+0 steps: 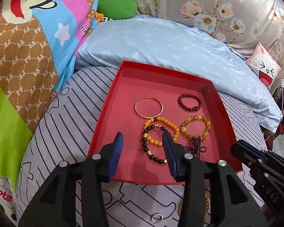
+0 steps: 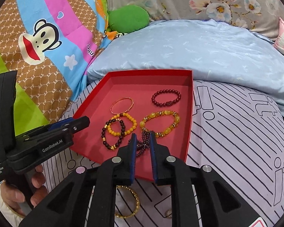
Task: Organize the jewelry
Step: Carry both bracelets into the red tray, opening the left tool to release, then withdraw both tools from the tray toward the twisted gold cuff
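The red tray (image 1: 123, 71) sits on the striped bedsheet (image 1: 66, 123) with its long side running away from the grippers toward the pale blue pillow (image 1: 161, 43), which closes off the far edge; the cartoon quilt (image 1: 28, 56) crowds the left, while the sheet to the right lies open. Inside, the upper half of the tray floor is bare. A thin gold bangle (image 1: 148, 106) and a dark red bead bracelet (image 1: 190, 102) lie flat side by side, and nearer are a yellow bead bracelet (image 1: 161, 130) overlapped by a dark bead bracelet (image 1: 153, 145), then an amber bracelet (image 1: 196, 127). The left gripper (image 1: 142, 147) hangs partly open over the dark bracelet, gripping nothing. The right gripper (image 2: 143, 143) stands slightly apart around a dark purple beaded strand (image 2: 142, 143) by the tray's near edge; whether the pads press it I cannot tell. A gold chain bracelet (image 2: 128, 202) and a small ring (image 1: 157, 217) lie on the sheet outside.
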